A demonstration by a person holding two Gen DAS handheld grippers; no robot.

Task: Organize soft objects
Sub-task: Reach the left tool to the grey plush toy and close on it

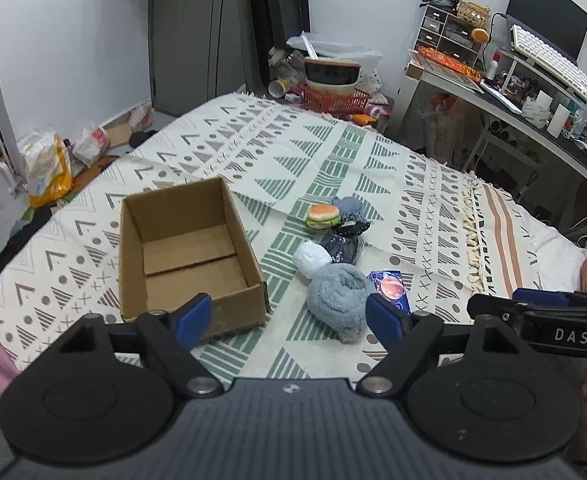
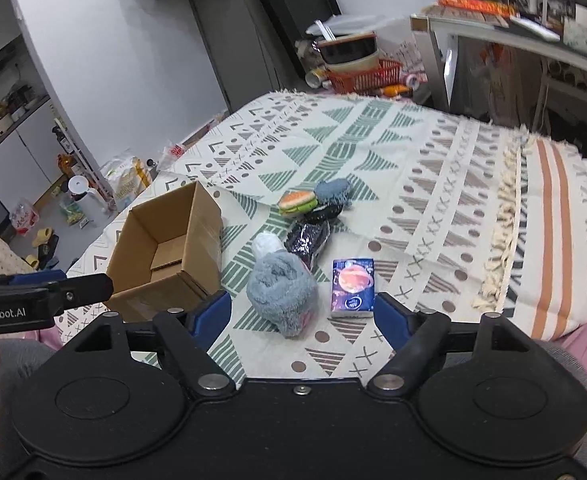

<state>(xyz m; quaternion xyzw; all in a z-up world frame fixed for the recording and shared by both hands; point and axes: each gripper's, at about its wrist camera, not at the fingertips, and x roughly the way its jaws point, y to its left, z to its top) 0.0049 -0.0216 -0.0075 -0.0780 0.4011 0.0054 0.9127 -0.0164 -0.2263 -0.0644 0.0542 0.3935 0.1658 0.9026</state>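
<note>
Both held wide open, empty: left gripper (image 1: pixel 289 316) and right gripper (image 2: pixel 303 312), above the patterned bed cover (image 2: pixel 413 168). Just ahead, fluffy grey-blue rolled towel (image 2: pixel 281 292), beside a small blue tissue packet with planet print (image 2: pixel 353 286). Left of these, empty open brown cardboard box (image 1: pixel 189 252). Farther off, clustered: white soft roll (image 1: pixel 312 258), shiny black pouch (image 1: pixel 341 246), toy hamburger (image 1: pixel 323 216), grey knitted piece (image 1: pixel 347 206).

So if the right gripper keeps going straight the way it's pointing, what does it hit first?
Probably the fluffy grey-blue roll, which lies just ahead between the open fingers of the right gripper; the tissue packet sits beside it. Depth is uncertain.
</note>
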